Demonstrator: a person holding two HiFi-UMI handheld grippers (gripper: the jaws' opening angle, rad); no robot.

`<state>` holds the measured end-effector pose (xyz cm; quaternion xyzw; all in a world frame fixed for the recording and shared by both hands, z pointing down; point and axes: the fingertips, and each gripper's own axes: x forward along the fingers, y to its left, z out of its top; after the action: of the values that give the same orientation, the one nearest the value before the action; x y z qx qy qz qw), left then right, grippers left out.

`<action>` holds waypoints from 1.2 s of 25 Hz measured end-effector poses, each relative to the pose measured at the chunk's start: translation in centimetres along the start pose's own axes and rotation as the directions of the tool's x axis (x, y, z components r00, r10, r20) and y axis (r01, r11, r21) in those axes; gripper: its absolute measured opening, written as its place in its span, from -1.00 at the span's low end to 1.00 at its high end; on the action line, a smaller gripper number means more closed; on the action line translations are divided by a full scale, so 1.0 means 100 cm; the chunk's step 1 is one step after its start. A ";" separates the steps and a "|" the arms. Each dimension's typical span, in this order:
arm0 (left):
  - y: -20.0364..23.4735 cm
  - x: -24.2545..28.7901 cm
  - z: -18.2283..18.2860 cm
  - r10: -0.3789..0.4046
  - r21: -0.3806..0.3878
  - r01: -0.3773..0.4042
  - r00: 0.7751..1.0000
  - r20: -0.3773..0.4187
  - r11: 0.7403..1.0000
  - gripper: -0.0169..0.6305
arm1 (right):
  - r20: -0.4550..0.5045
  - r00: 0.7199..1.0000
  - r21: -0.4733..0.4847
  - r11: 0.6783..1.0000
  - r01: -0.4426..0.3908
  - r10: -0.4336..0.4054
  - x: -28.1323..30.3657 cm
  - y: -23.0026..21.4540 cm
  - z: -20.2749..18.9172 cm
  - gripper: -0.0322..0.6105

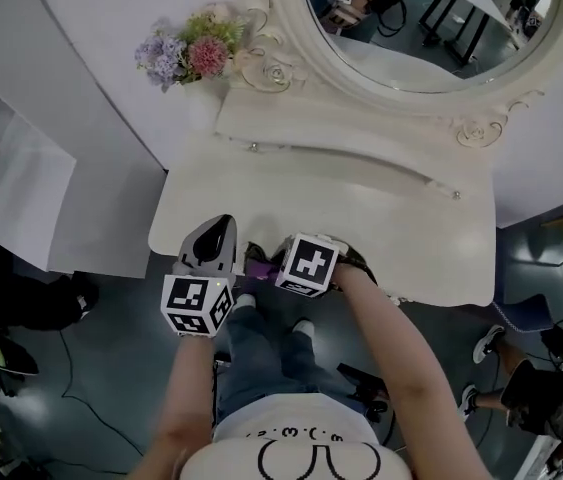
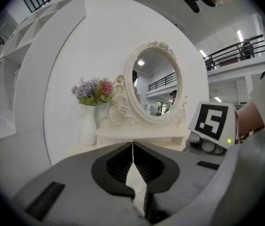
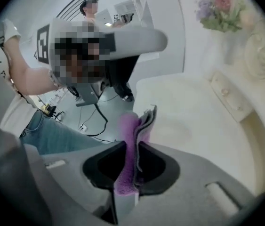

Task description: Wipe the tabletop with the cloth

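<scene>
Forearms (image 1: pixel 391 348) reach down from the camera, and each hand holds a gripper. Beyond them a white dressing table (image 1: pixel 361 208) fills the middle, with dark floor (image 1: pixel 111 358) around it, an oval mirror (image 1: pixel 431 28) at its back and flowers (image 1: pixel 186 53) at the back left. The right gripper (image 3: pixel 136 142) is clamped on the purple cloth (image 3: pixel 128 131) at the table's near edge. The left gripper (image 2: pixel 132 147) hovers just beside it, jaws pressed together.

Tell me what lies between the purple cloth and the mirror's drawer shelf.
Nothing: in the head view only bare tabletop separates cloth from shelf.
</scene>
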<state>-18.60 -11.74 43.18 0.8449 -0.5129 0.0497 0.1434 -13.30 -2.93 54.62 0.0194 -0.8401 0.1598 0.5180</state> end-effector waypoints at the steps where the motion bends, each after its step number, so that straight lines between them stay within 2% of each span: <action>1: -0.005 -0.001 -0.001 0.009 -0.003 -0.009 1.000 0.003 1.000 -0.94 | 0.018 0.999 -0.002 0.999 0.038 -0.037 -0.010 -0.008 -0.004 -0.68; 6: -0.035 -0.003 -0.005 0.028 -0.017 -0.027 0.999 0.021 0.999 -0.94 | 0.076 0.974 0.027 0.977 0.211 -0.213 -0.055 -0.045 -0.034 -0.68; 10: -0.059 0.001 0.000 0.014 -0.011 -0.014 0.999 0.037 1.000 -0.94 | 0.113 0.913 0.058 0.920 0.387 -0.391 -0.085 -0.073 -0.051 -0.68; 13: -0.070 0.006 0.002 -0.002 0.005 0.002 0.999 0.034 1.000 -0.94 | 0.119 0.868 0.057 0.876 0.479 -0.482 -0.095 -0.090 -0.059 -0.68; 16: -0.071 0.011 0.004 -0.007 0.009 0.007 0.999 0.032 1.000 -0.94 | 0.120 0.836 0.067 0.845 0.531 -0.535 -0.100 -0.108 -0.062 -0.68; 22: -0.054 0.023 0.001 -0.007 0.004 0.007 1.000 0.001 1.000 -0.94 | 0.094 0.757 0.042 0.763 0.645 -0.646 -0.099 -0.161 -0.058 -0.68; 26: -0.046 0.039 0.006 -0.031 0.008 0.031 0.999 -0.008 0.999 -0.94 | 0.063 0.747 0.045 0.750 0.660 -0.661 -0.091 -0.197 -0.050 -0.68; 30: -0.037 0.053 0.008 -0.062 0.006 0.062 0.998 -0.023 0.998 -0.94 | 0.033 0.718 -0.026 0.718 0.696 -0.695 -0.082 -0.228 -0.039 -0.68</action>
<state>-12.86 -14.90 42.91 0.8603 -0.4845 0.0567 0.1481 -1.61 -24.53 54.69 0.3255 -0.7796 -0.0618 0.5315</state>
